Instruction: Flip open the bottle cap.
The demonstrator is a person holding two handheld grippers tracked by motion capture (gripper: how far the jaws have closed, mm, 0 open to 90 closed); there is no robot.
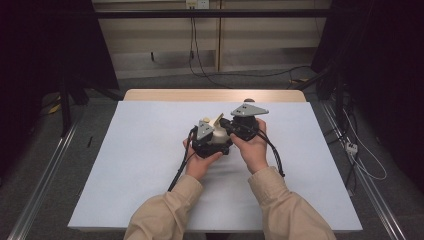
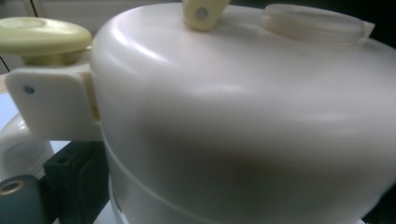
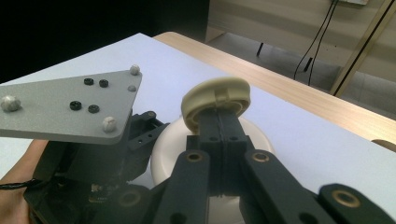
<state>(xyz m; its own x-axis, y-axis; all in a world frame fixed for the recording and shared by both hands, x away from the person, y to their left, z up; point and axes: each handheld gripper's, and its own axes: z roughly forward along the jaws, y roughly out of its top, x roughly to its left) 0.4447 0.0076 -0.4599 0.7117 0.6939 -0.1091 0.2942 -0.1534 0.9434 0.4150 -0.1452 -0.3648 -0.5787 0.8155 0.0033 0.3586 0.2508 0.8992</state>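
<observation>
Setting: a person is sitting at a table [image 1: 150, 150] covered in pale blue, forearms coming in from 6 o'clock, a gripper in each hand.
Pot: a small cream pot [image 1: 219, 133] is resting near the table's middle, between the two hands; in the left gripper view its rounded body [image 2: 243, 116] is looming very close.
Knob: a pale yellow knob [image 3: 217, 100] is sitting on a hinged tab [image 2: 51, 109] at the pot's rim, at about 10 o'clock in the left gripper view.
Left gripper: the left gripper [image 1: 207, 140] is pressing against the pot from 8 o'clock; its jaws are hidden, so whether they are apart or clamped cannot be told.
Right gripper: the right gripper [image 3: 219, 123] is coming in from 3 o'clock, its two black jaws lying flat together with their tips tucked under the knob.
Key relation: the knob is lying just past the right jaw tips, toward 12 o'clock in the right gripper view, its flat disc tilting above them. The right hand is the nearer one to it; the left looks to be steadying the pot.
Judgement: any lift or pull on the knob is likely depending on those tips staying beneath its rim.
</observation>
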